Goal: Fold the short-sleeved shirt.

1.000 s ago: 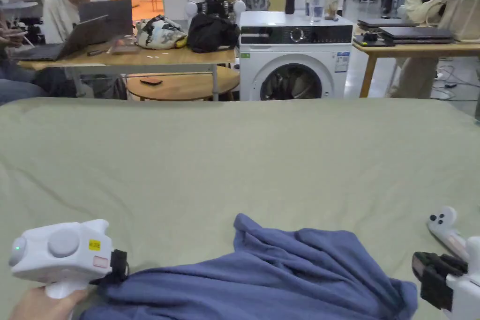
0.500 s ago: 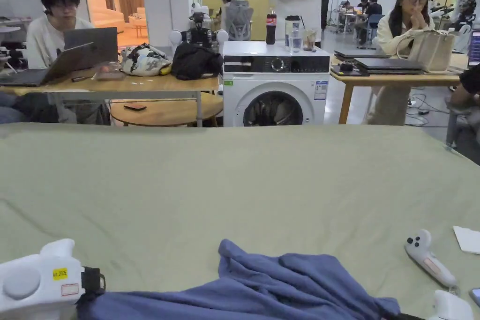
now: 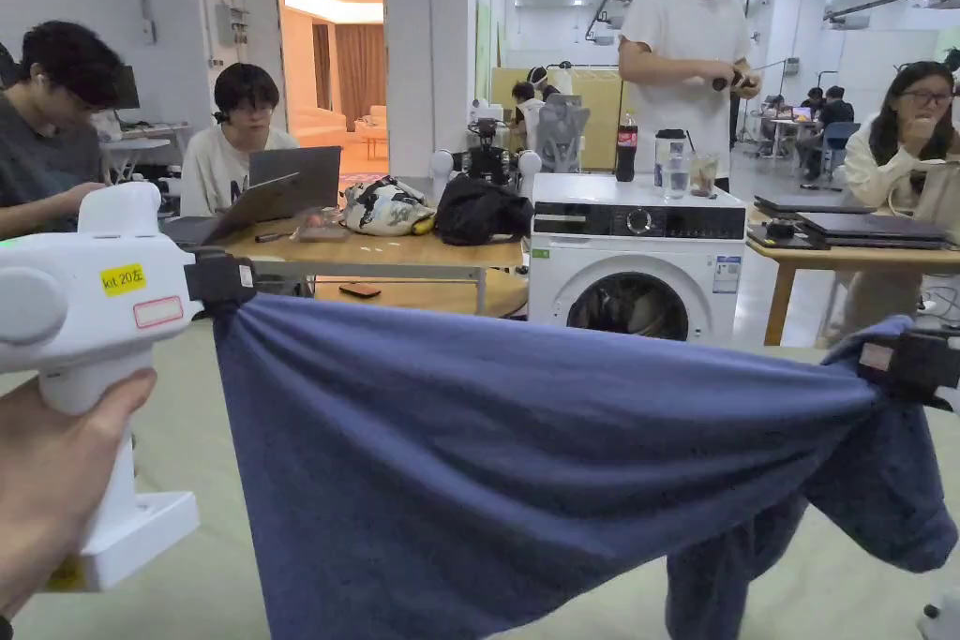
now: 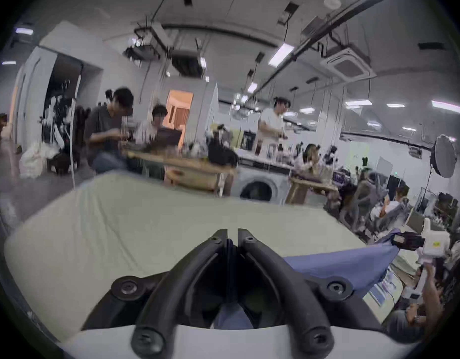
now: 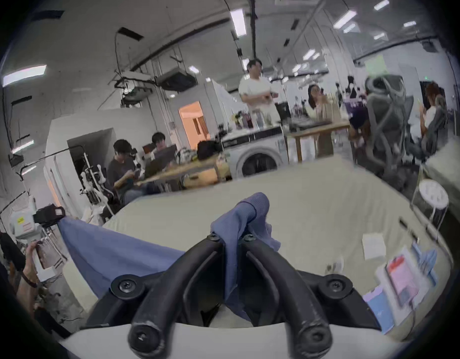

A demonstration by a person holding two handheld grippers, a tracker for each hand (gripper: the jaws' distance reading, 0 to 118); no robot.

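Item: blue short-sleeved shirt (image 3: pixel 525 483). Location: in the air above the green-covered bed (image 4: pixel 146 224), stretched between my two grippers. A moment ago it lay crumpled on the cover near me; now it is lifted clear and pulled into a wide hanging sheet, its top edge sagging slightly between the two holds.

Item: my left gripper (image 3: pixel 220 281). State: jaws pressed together on one corner of the shirt; in the left gripper view a thin strip of blue cloth sits in the seam between my jaws (image 4: pixel 232 240). My hand (image 3: pixel 47 483) grips the white handle below.

Item: my right gripper (image 3: pixel 914 361). State: jaws clamped on the opposite corner; in the right gripper view a bunch of cloth stands up out of the closed tips (image 5: pixel 230 237). A loose part, seemingly a sleeve, dangles below this hold.

Item: surroundings. A washing machine (image 3: pixel 637 258) and people at wooden tables behind the bed; a white controller and papers lie on the cover to my right.

Assessment: the raise has opened the garment out, so its shape can be read. Folding itself is not begun. Next step, in my judgement: lay it flat on the cover, keeping the top edge taut so the dangling part does not tuck under.
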